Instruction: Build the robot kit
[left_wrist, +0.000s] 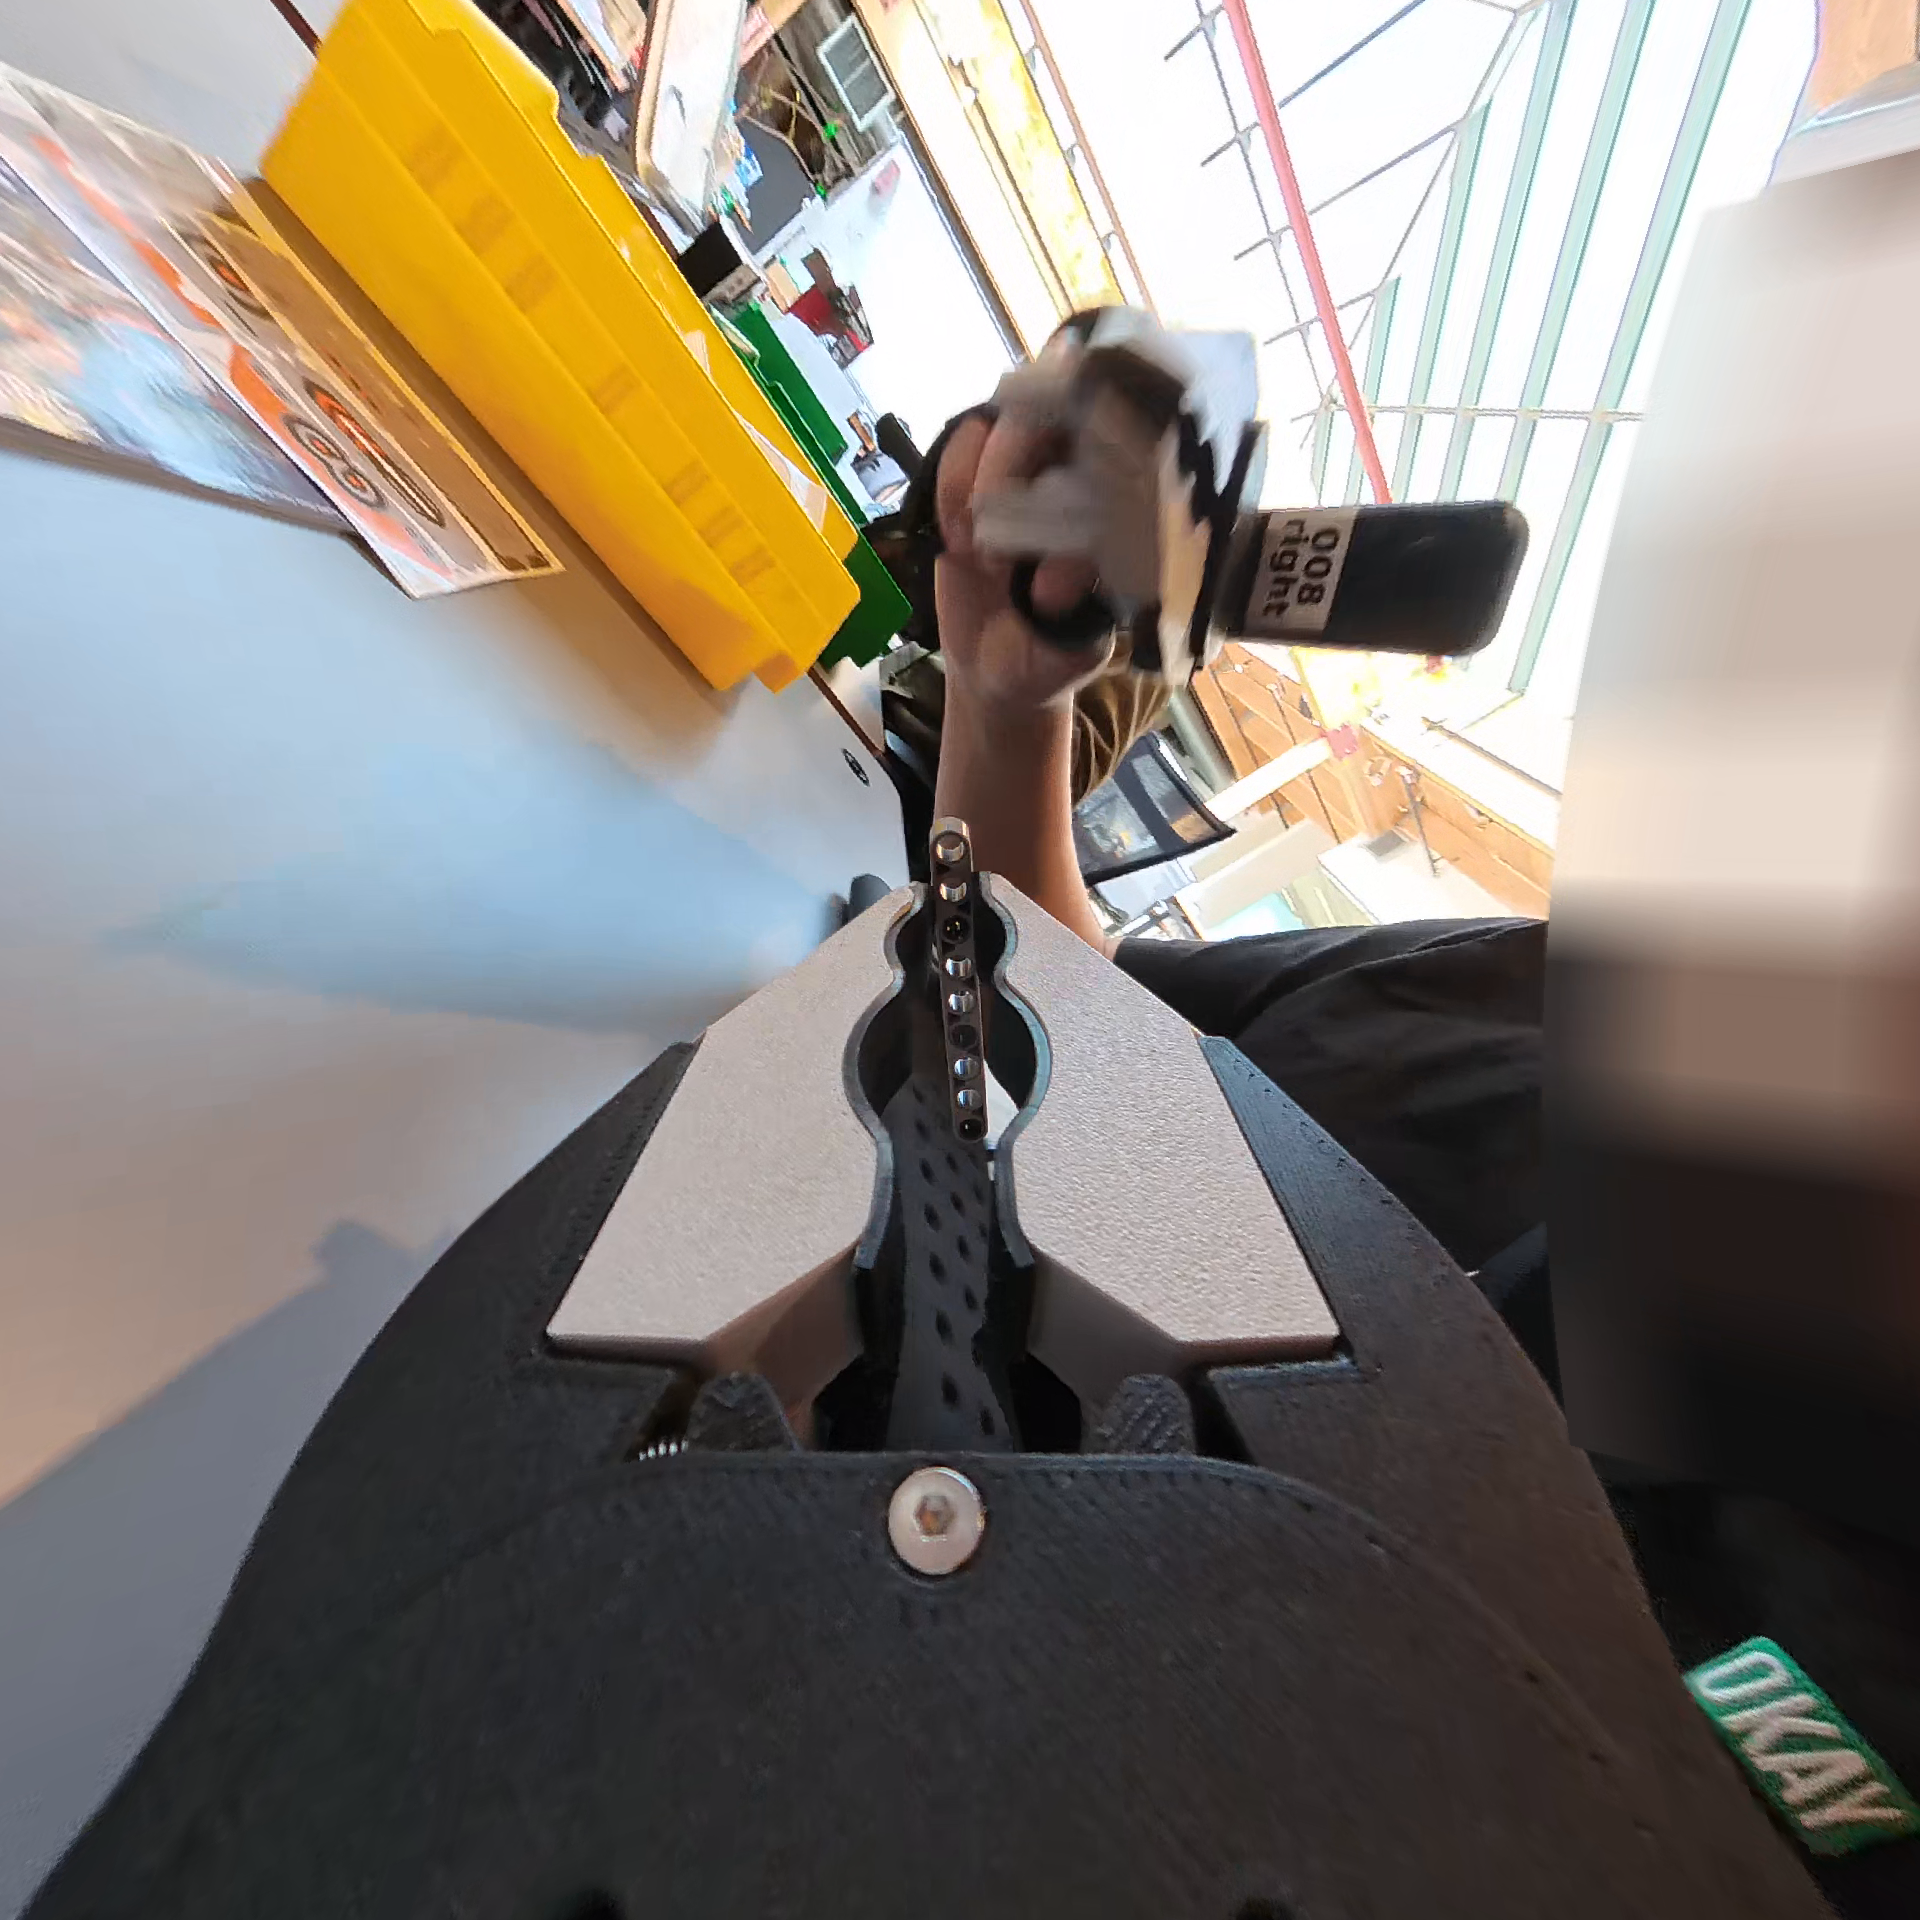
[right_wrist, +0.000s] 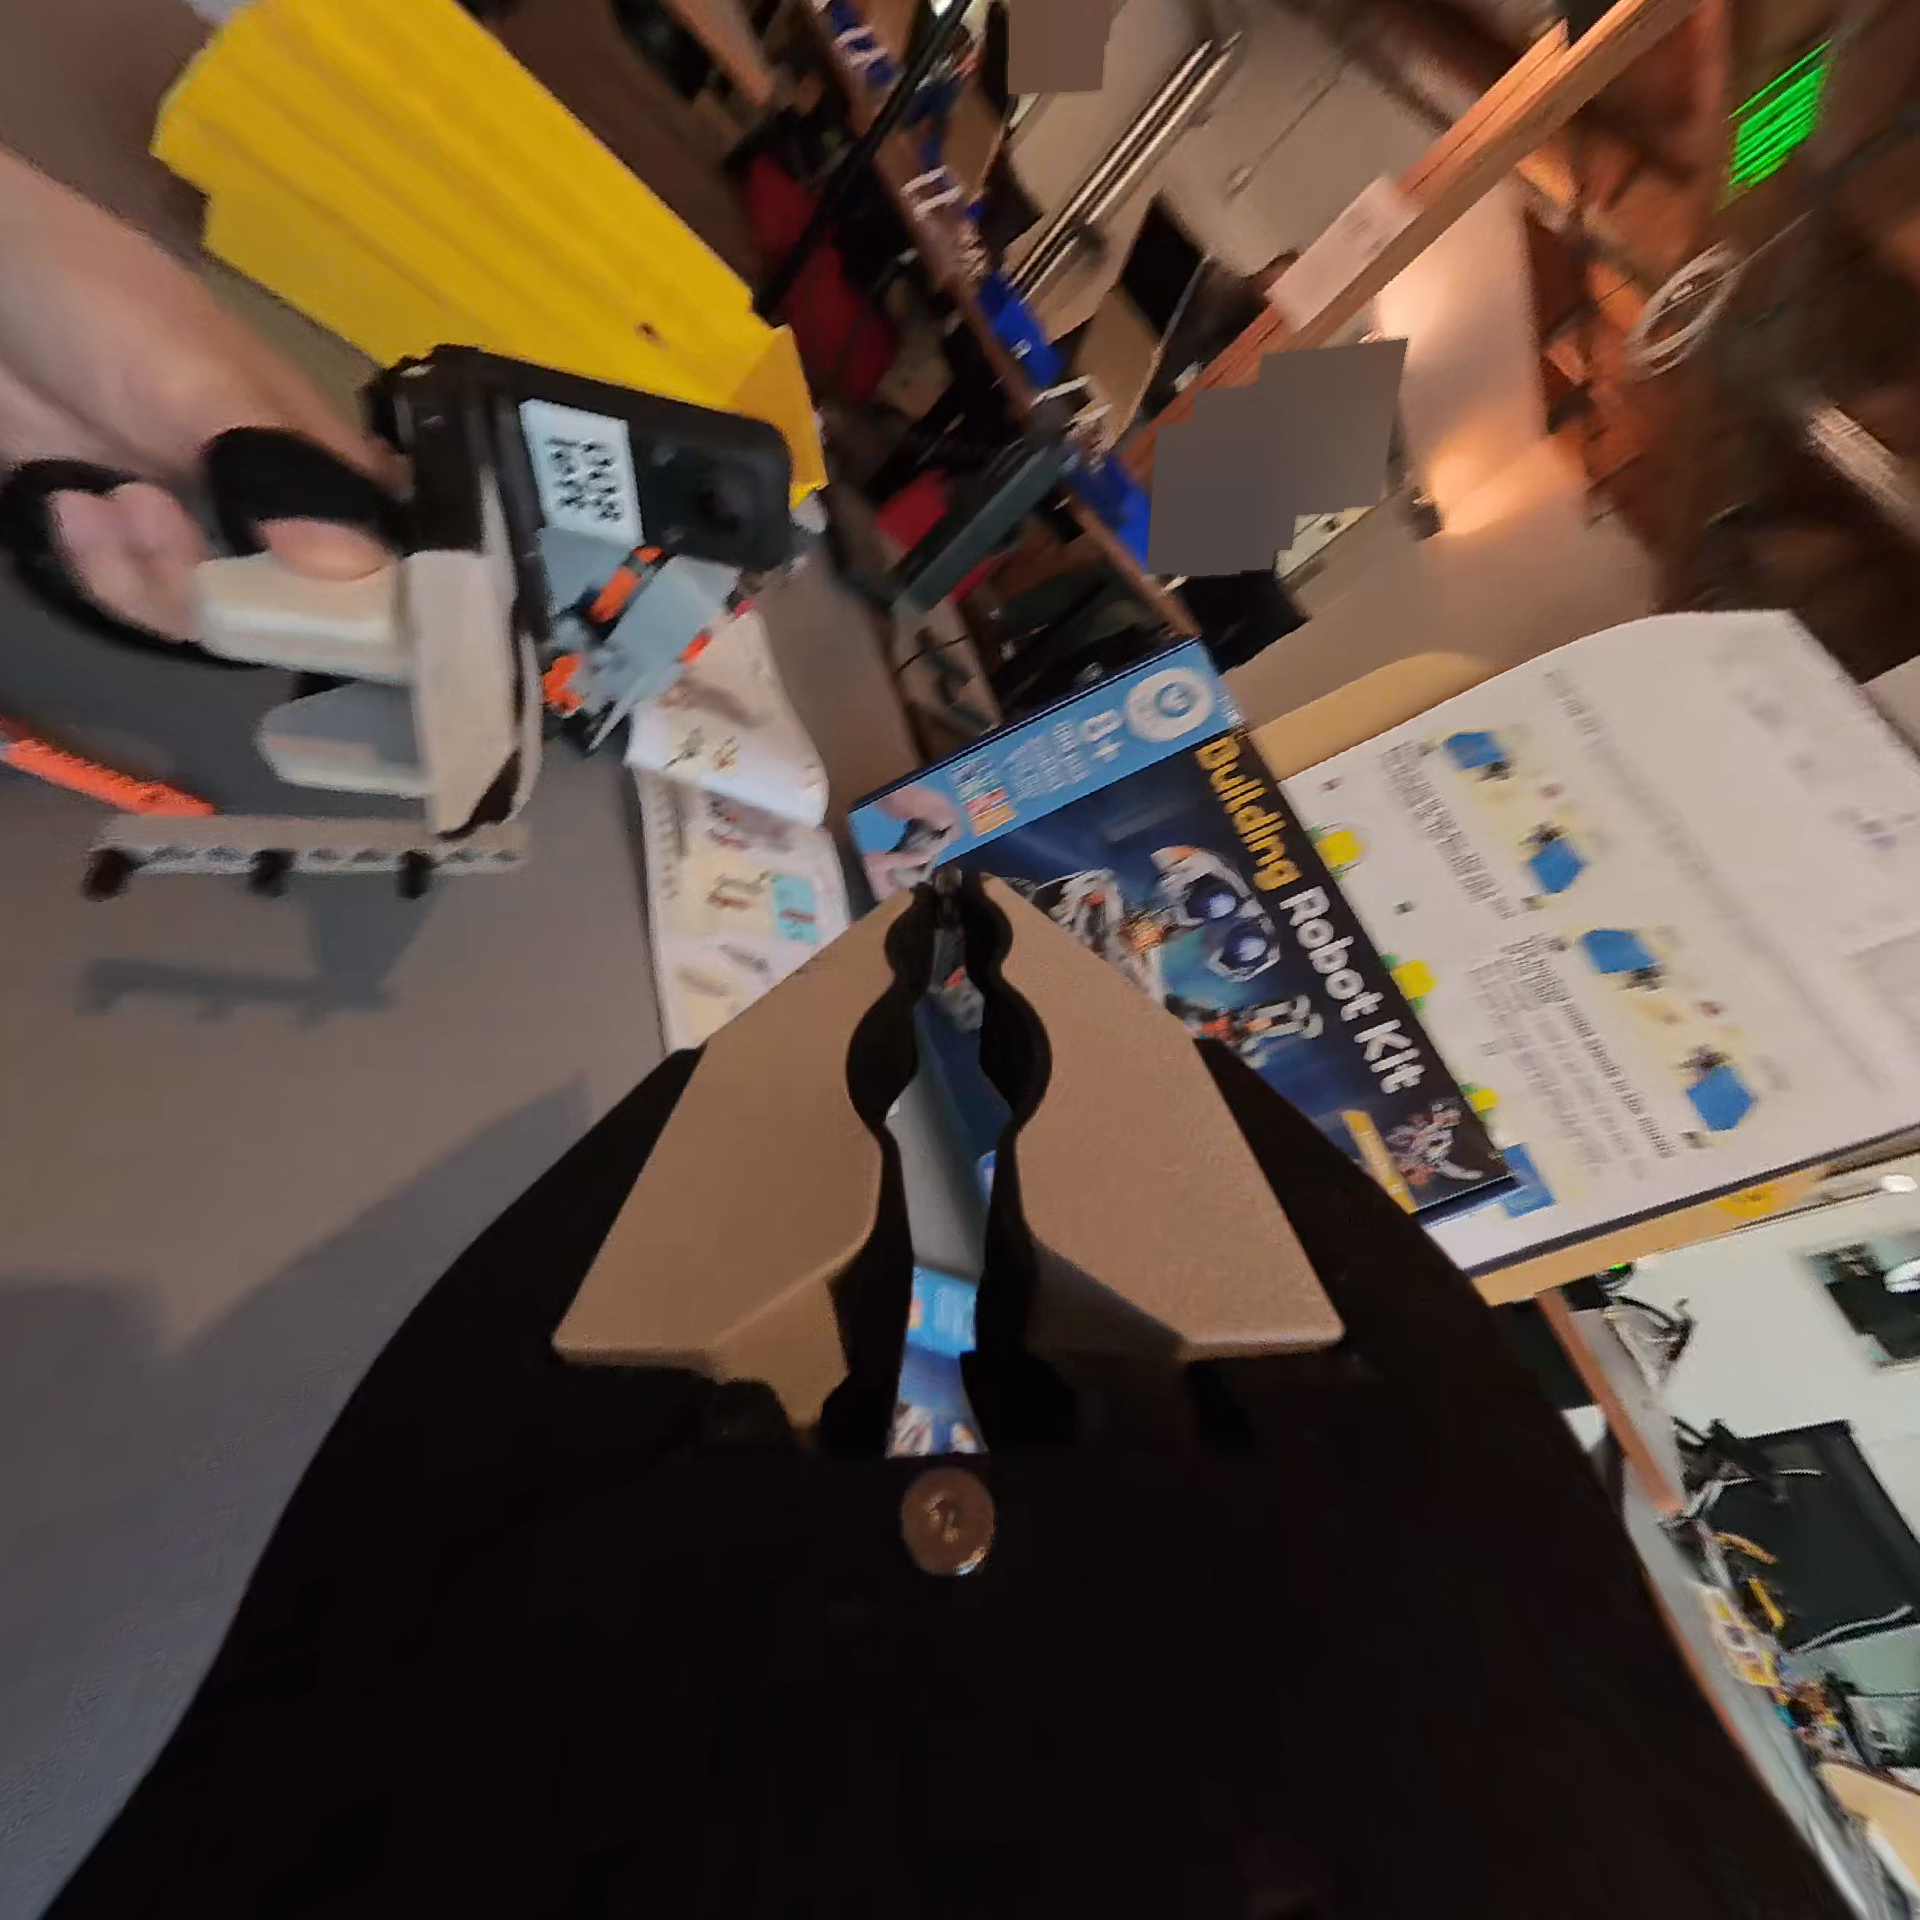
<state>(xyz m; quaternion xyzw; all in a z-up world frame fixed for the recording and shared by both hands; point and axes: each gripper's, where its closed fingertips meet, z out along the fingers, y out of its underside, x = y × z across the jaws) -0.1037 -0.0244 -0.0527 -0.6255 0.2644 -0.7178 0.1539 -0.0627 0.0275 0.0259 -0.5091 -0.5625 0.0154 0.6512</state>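
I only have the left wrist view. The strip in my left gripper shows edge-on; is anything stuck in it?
Observer: Yes. From the right wrist view, the grey beam in the left gripper carries three black pegs.
Operator: What lies beyond it?
Observer: A small grey and orange model, beside an open booklet.
Operator: And the right gripper?
Observer: Its tips are almost together; whether they pinch anything is unclear.

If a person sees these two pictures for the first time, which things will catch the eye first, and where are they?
In the left wrist view, the left gripper is shut on a grey beam with holes, held up in the air. Behind it, to the left, stands a bright yellow bin on the grey table. In the right wrist view, the right gripper pinches something small I cannot identify, above a blue kit box beside an open instruction booklet.
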